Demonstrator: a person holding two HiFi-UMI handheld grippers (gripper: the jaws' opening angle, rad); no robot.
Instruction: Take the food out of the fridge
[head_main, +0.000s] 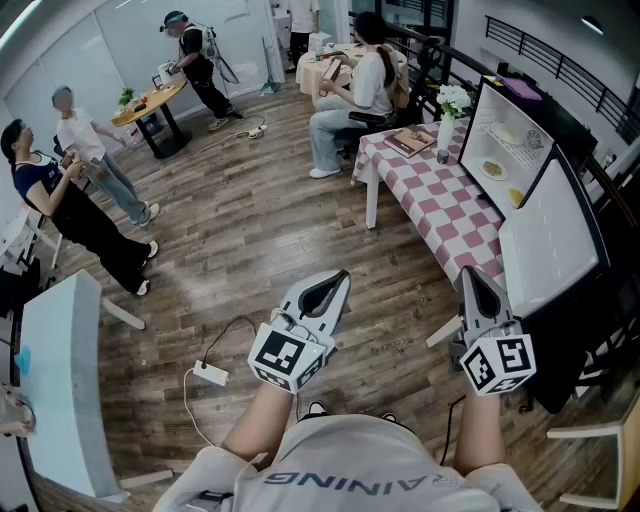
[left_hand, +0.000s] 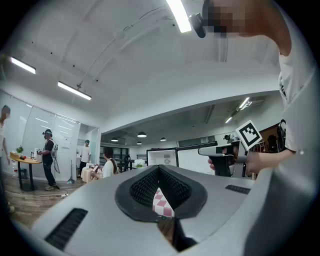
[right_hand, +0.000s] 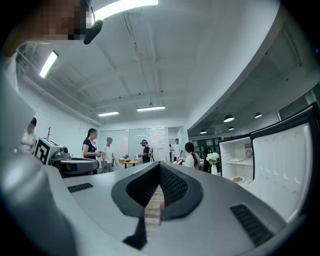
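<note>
Open-plan office studio: glass partitions (head_main: 95, 50), wood floor (head_main: 250, 240), checkered table (head_main: 440, 200), fridge (head_main: 560, 215)

at 1 o'clock, fridge (head_main: 575, 150) with door (head_main: 550, 240) swung open on its near side, plates of food (head_main: 493, 168) on the shelves inside. just left of it, table (head_main: 440, 205) bearing vase (head_main: 445, 125) and book (head_main: 408, 141). at 12, behind the table's far end, seated person (head_main: 352, 95). at 10, near on the floor, power strip (head_main: 211, 374).

Bare wood floor (head_main: 250, 250) lies open ahead; the checkered table (head_main: 440, 205) and open fridge door (head_main: 550, 245) stand at right.
</note>
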